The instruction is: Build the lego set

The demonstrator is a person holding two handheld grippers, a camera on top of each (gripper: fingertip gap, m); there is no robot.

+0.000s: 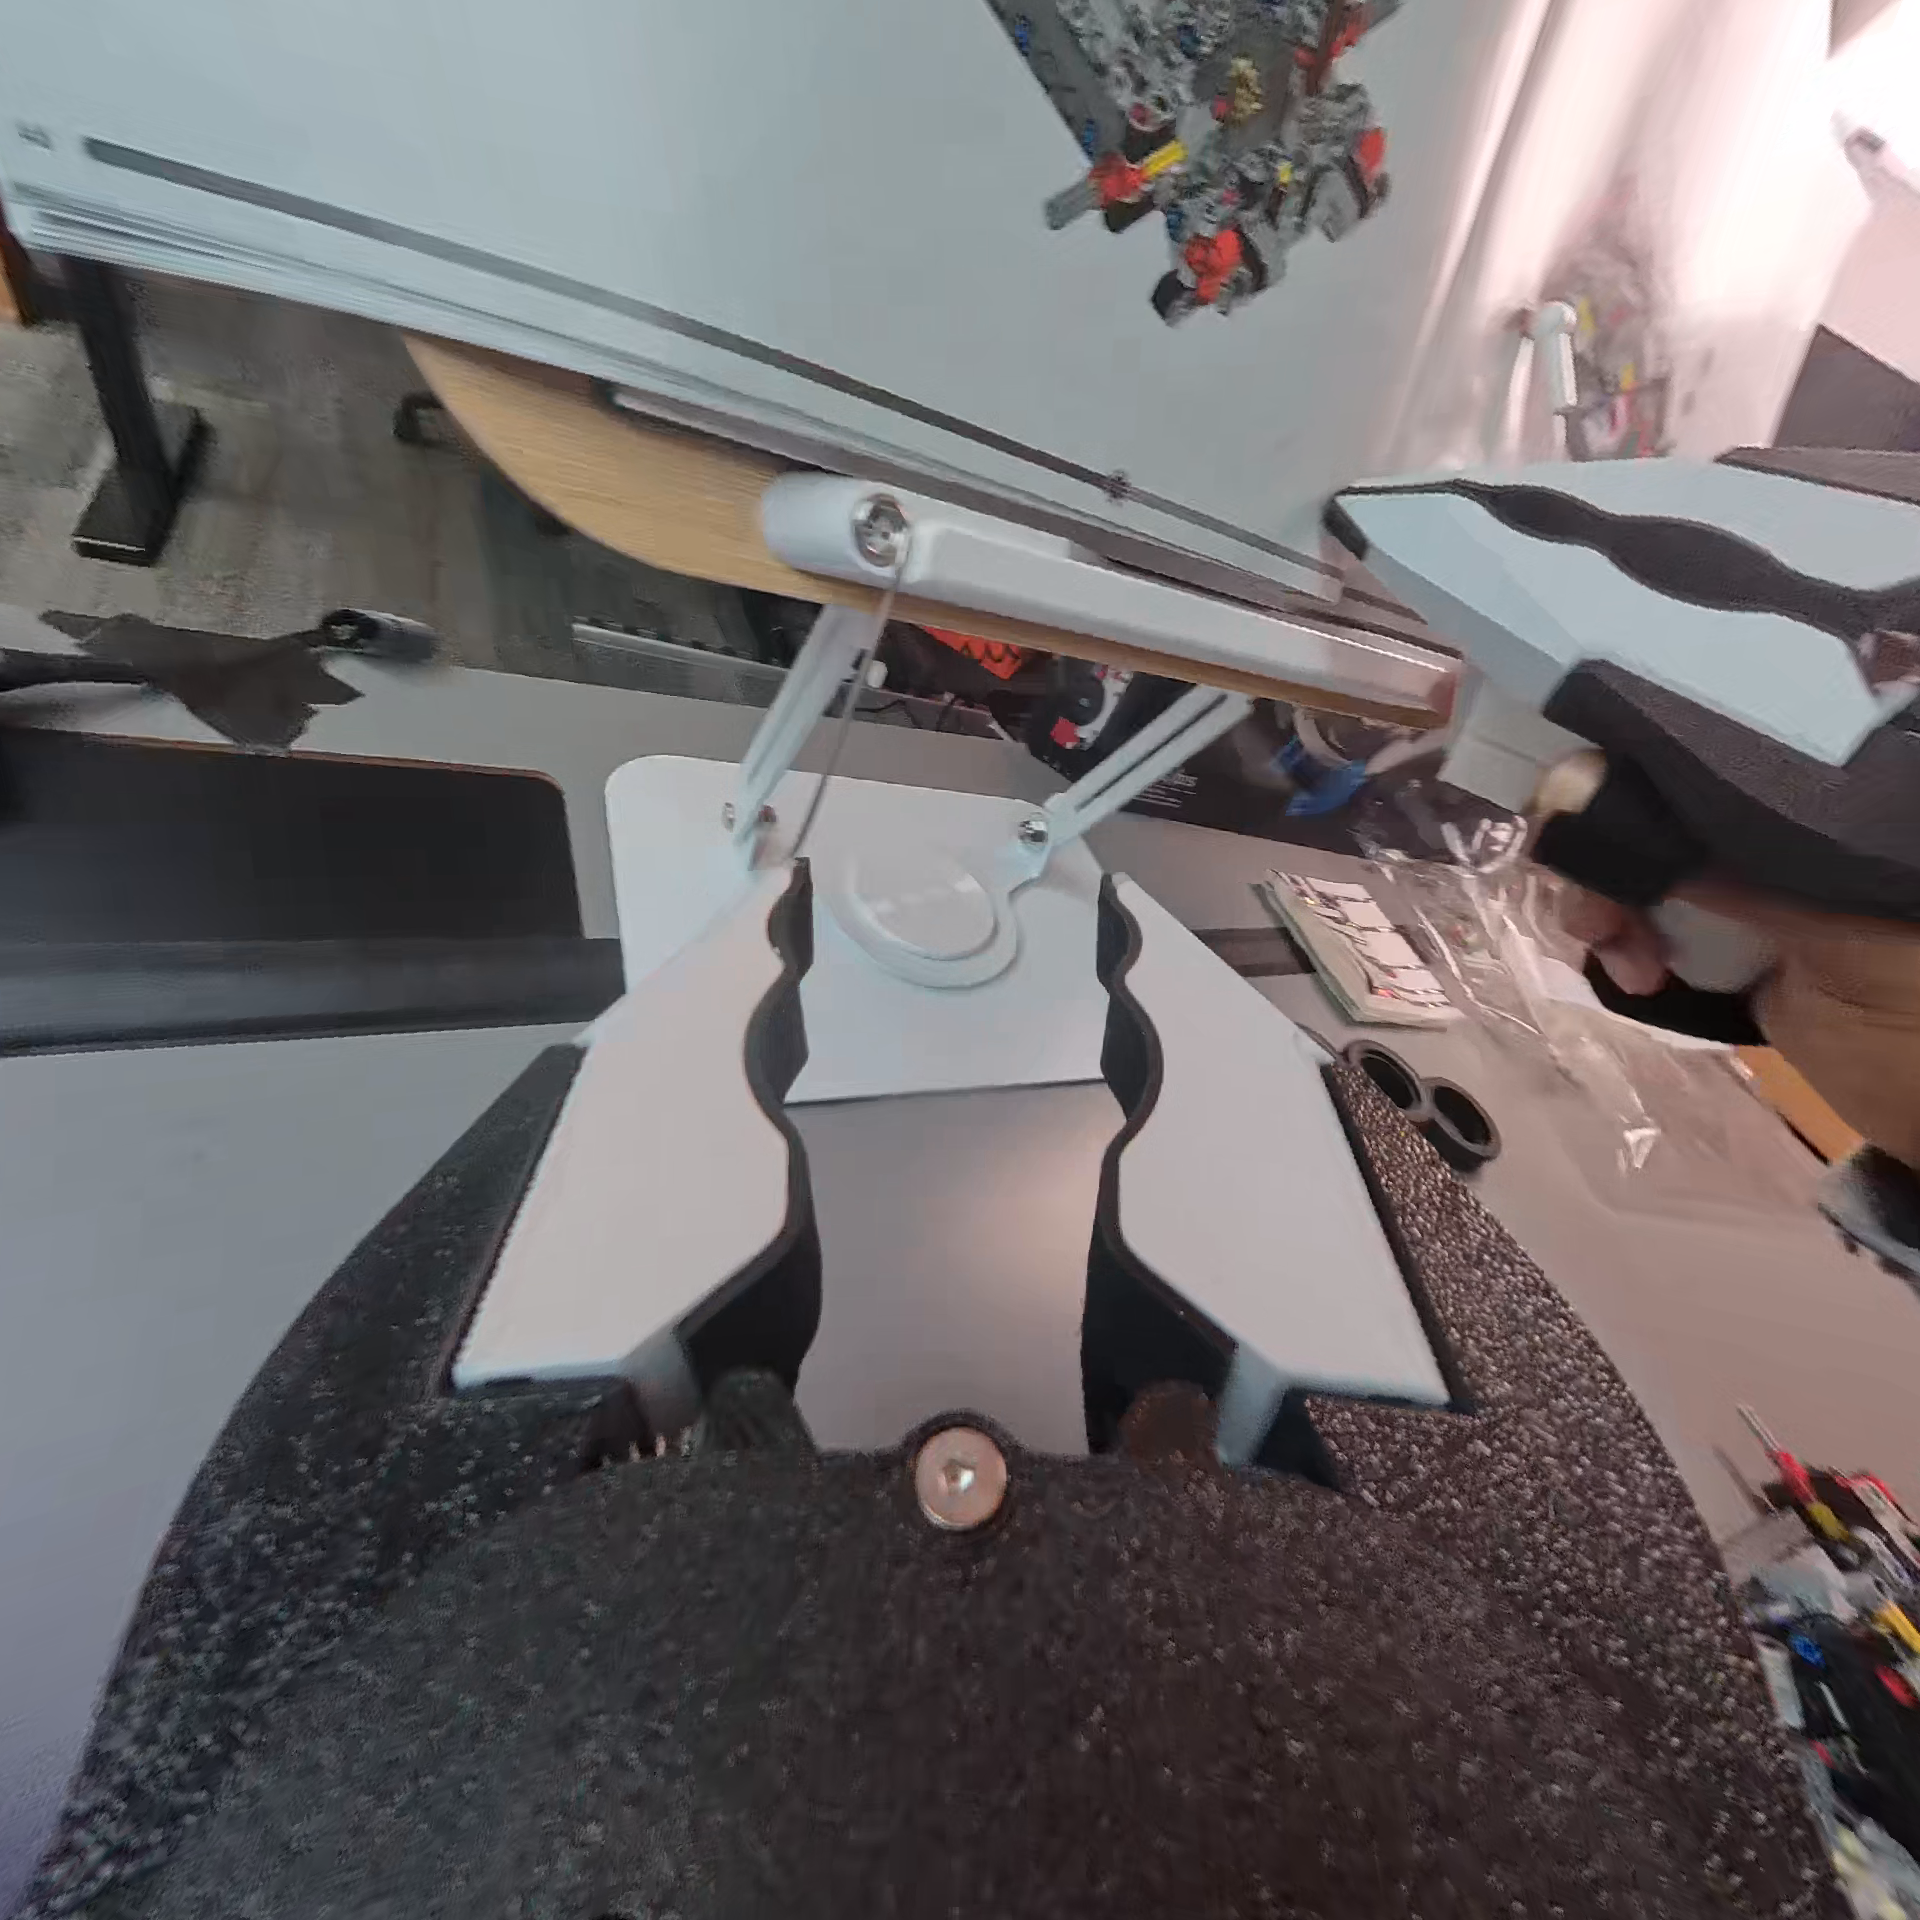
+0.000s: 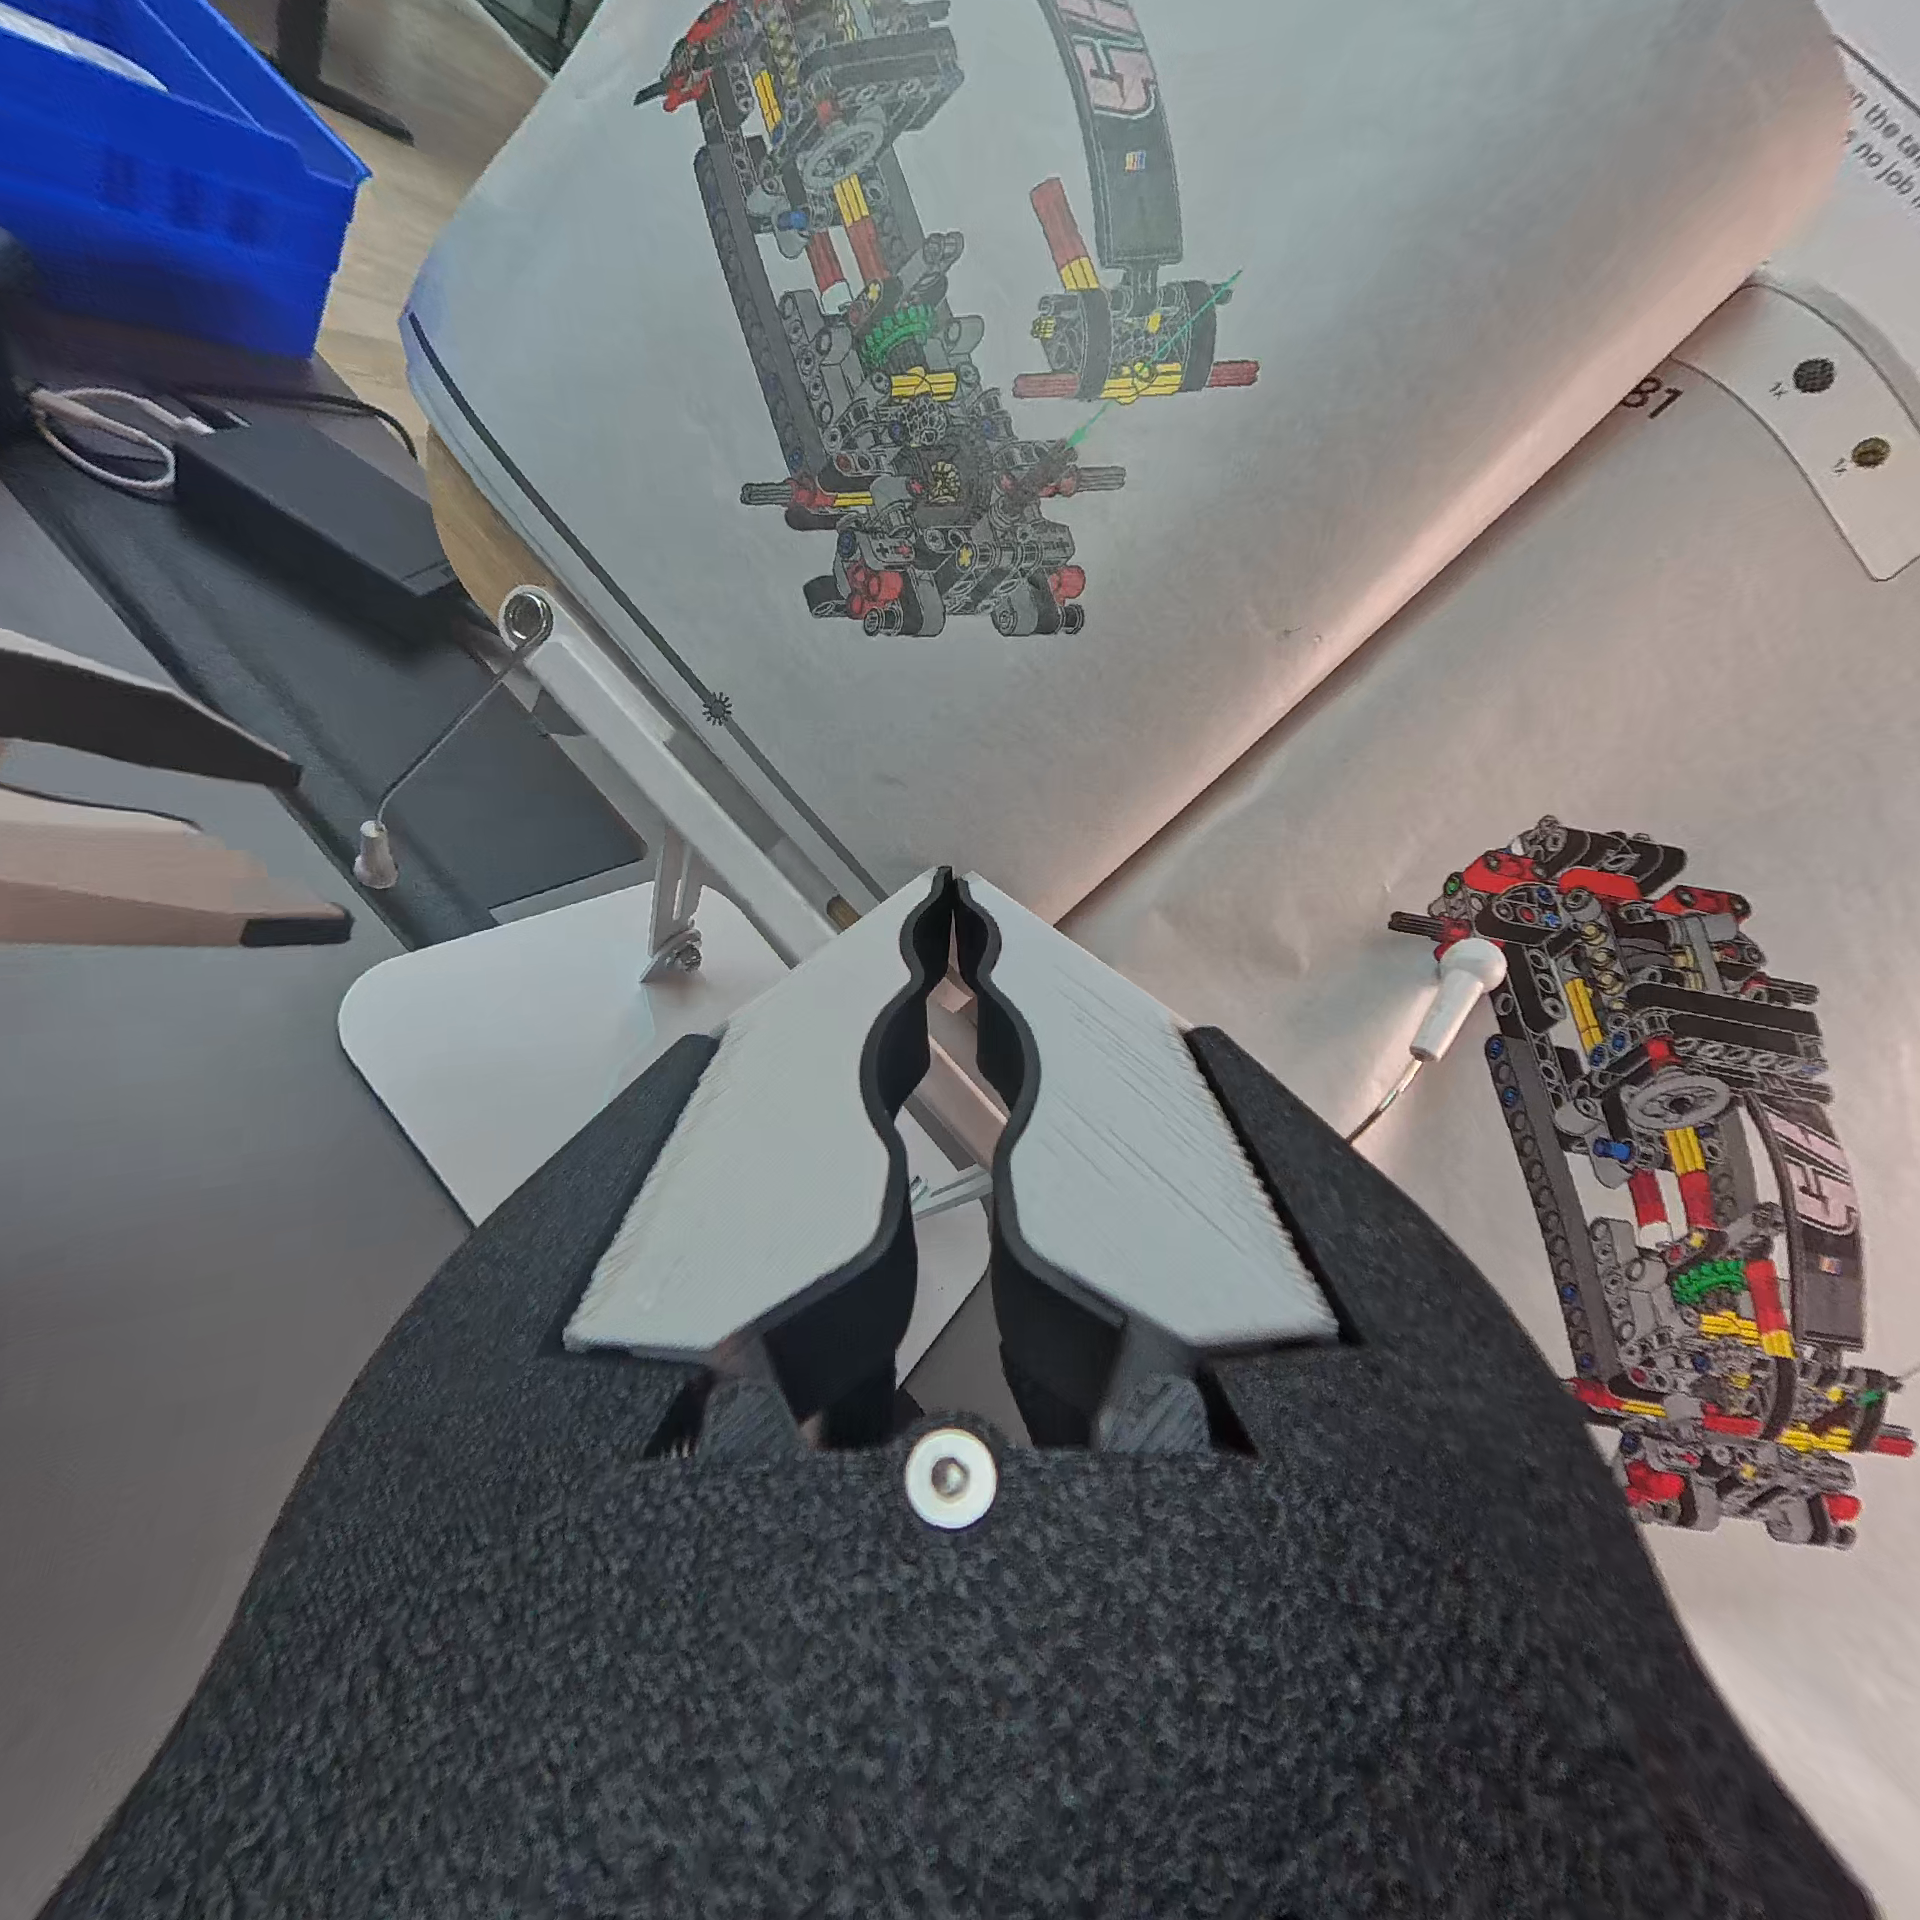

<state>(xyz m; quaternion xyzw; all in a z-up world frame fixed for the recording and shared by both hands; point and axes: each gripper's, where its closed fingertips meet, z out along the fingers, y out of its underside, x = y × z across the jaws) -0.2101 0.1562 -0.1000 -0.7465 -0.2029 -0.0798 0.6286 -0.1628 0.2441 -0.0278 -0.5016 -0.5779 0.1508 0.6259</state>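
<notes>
One instruction booklet point(image 2: 1299, 727) lies open on a white fold-up stand point(image 1: 1039, 582), filling the right wrist view from 12 to 4 o'clock. 2 pages show: upper page has 2 printed drawings of the lego build, lower page has 1 at 3 o'clock, all grey/black w/ red and yellow bits. Page has writing and a step number; not copied. 1 white-tipped wire clip point(image 2: 1460, 987) rests on the lower page, a 2nd wire clip point(image 2: 379, 847) hangs off the stand at 9 o'clock.

Right gripper point(image 2: 951, 883): fingertips pinched together at the booklet's bottom edge; can't tell if paper is caught between them. Left gripper point(image 1: 951, 883): jaws wide, nothing between, over the stand's white base plate point(image 1: 675, 831).

In the left wrist view a hand point(image 1: 1787, 997) holds the right gripper at 3 o'clock. Loose lego pieces point(image 1: 1839, 1621) sit at 4 o'clock on the grey table point(image 1: 208, 1195), 1 clear plastic bag point(image 1: 1538, 935) and 1 smaller booklet point(image 1: 1351, 945) near 3. 1 blue bin point(image 2: 156, 156) at 10 o'clock, right view.
</notes>
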